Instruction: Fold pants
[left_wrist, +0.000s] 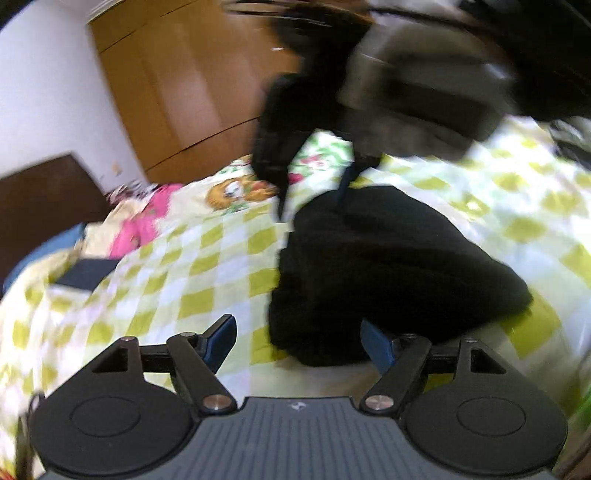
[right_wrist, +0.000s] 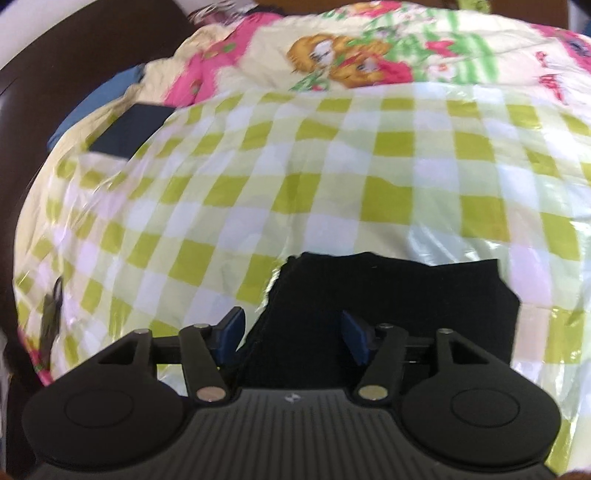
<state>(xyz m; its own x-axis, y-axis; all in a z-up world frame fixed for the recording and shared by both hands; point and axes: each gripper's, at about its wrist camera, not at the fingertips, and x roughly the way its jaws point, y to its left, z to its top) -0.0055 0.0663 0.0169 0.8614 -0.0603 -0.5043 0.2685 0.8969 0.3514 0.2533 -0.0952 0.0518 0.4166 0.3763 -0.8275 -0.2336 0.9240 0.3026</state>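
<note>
Pants (right_wrist: 388, 295) on bed (right_wrist: 295, 177): black, soft, limp; pinch at edge/corner. Left tongs (left_wrist: 299, 343) wide apart, empty. Right tongs (right_wrist: 291, 336) parted over cloth, pads not pressing.

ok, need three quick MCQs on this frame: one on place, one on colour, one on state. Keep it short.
1. Where do the pants lie?
A. on the checked bed cover
B. on the floor
C. on a chair

2. What colour are the pants?
A. pink
B. black
C. white

3. How is the right gripper set?
A. clamped on the pants
B. jaws apart
C. out of view

Answers: 1 A, green-and-white checks surround the cloth; 2 B, the cloth is uniformly dark; 3 B, its blue pads stand apart above the cloth.
</note>
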